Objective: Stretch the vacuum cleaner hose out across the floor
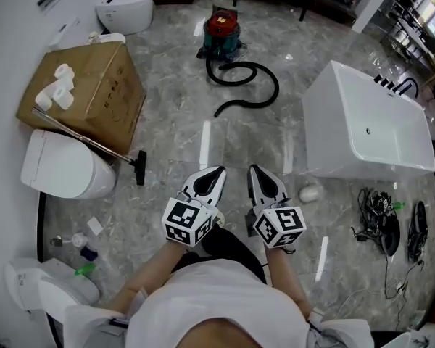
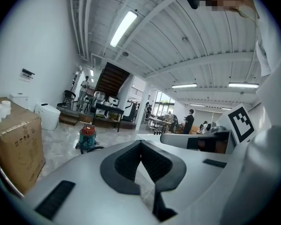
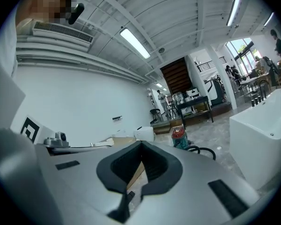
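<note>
Left gripper (image 1: 214, 172) and right gripper (image 1: 256, 170) are both closed tight, with nothing between the jaws. Ahead, the black vacuum cleaner hose (image 1: 275, 87) lies curled on the marble floor (image 1: 167, 125) beside its red-lidded canister (image 1: 221, 31). Toilet-paper rolls (image 1: 58, 85) sit atop a closed cardboard box (image 1: 105, 85); its red print seems too small to read.

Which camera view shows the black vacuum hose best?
The head view: the whole hose lies curled on the floor, from the vacuum cleaner to its free end. The left gripper view catches only a short bit beside the vacuum cleaner; the right gripper view shows one loop.
</note>
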### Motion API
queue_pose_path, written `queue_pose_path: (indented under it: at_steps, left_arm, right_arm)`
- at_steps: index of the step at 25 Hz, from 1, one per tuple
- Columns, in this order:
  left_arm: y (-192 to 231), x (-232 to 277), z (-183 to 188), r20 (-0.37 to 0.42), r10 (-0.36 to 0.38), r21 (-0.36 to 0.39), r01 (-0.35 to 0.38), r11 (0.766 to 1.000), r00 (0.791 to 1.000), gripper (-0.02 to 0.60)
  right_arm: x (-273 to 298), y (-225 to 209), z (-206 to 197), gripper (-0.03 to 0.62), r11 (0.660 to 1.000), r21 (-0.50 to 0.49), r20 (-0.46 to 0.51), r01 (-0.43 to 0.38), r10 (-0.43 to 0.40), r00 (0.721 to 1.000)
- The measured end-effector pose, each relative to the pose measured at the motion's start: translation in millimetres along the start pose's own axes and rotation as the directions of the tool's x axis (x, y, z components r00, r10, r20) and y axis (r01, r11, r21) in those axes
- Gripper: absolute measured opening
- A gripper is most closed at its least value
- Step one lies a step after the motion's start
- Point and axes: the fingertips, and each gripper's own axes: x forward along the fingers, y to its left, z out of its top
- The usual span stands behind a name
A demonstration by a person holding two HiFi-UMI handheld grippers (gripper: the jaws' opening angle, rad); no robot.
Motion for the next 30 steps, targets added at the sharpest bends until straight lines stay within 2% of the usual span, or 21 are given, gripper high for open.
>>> queue_pose_path:
  at_steps: [9, 19, 30]
  left_arm:
    - [36, 66, 23, 0.028, 0.030, 0.001, -0.030, 1.000, 0.999, 0.000]
    - [59, 84, 16, 0.006, 0.052, -0.040, -0.052, 0.998, 0.999, 0.000]
    - [89, 125, 24, -0.008, 0.044, -0.033, -0.044, 0.998, 0.999, 0.000]
  right_arm:
    - [64, -42, 20, 0.011, 0.999, -0.022, -0.008, -0.042, 0.042, 0.999]
    - [86, -56, 17, 0.011, 0.999, -0.016, -0.035, -0.042, 0.041, 0.999]
    - [123, -87, 16, 0.011, 1.000, 0.007, -0.038, -0.021, 0.021, 0.999]
